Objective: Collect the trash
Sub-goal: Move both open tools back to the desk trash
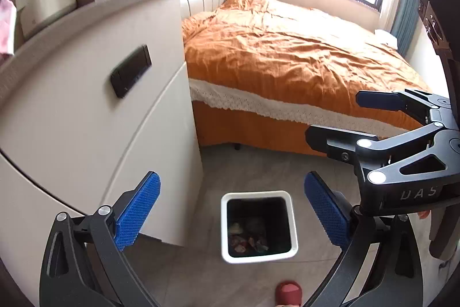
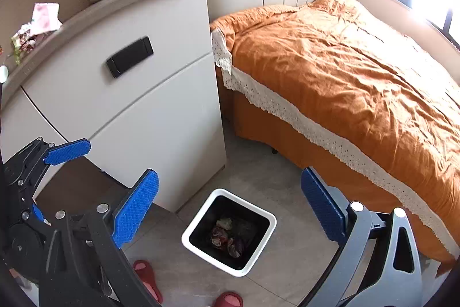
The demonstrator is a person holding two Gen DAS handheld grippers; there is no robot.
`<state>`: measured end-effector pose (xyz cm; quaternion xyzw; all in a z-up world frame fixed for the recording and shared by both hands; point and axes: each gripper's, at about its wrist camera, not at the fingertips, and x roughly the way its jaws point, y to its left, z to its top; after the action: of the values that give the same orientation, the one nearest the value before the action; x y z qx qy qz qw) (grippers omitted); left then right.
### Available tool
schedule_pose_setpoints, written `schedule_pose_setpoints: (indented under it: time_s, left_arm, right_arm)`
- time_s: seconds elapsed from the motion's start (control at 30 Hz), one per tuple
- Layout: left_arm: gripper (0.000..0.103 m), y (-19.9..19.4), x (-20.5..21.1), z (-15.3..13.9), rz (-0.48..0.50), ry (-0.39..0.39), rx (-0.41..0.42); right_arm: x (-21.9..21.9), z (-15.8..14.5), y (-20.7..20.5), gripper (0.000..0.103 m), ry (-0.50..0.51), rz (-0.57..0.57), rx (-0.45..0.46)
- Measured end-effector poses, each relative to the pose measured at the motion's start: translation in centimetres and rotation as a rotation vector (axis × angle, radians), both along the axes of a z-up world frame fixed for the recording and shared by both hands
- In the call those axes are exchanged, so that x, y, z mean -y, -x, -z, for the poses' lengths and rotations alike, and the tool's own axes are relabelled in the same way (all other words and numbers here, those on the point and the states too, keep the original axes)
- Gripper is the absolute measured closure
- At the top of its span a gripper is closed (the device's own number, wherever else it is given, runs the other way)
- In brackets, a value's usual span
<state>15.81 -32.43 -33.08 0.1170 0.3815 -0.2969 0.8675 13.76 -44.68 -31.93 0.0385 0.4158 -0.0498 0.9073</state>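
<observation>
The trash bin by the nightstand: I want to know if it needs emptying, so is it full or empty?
Neither: the trash bin stands upright and holds a few crumpled wrappers on its bottom, well below the rim.

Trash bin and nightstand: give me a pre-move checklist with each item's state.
1. Left hand-held gripper open and holding nothing: ok.
2. Right hand-held gripper open and holding nothing: ok.
3. Trash bin upright, mouth uncovered, room left above the trash inside: ok.
4. Wrappers on the nightstand top left to collect: not ok.
5. Path up to the wrappers free: cannot tell.
</observation>
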Motion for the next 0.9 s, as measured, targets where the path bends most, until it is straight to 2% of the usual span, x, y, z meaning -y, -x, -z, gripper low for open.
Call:
schedule_pose_setpoints:
  time_s: [0.2,0.43,0.57,0.73,0.9]
  left_arm:
    - [0.005,0.8,-3.2,-6.4,-0.054,0.053,0.059]
    - [0.005,0.8,-9.1,-12.4,-0.168,0.047,0.154]
    - [0.005,0.6,-14.1,-15.6,-0.266,0.028,0.214]
    - [0.005,0.3,-20.9,-18.1,-0.405,0.011,0.256]
    - [0.005,0.5,-28.2,-19.2,-0.542,-0.027,0.285]
  right_arm:
    - [-2.9,-6.3,0.4,0.004,0.022,-0.040,0.090]
    - [-8.1,-12.2,-0.4,0.004,0.021,-0.139,0.190]
    - [-12.3,-15.4,-1.9,0.004,0.016,-0.228,0.249]
    - [-18.3,-18.0,-3.7,0.004,0.002,-0.362,0.297]
    - [-24.6,-19.1,-5.2,0.004,-0.008,-0.497,0.317]
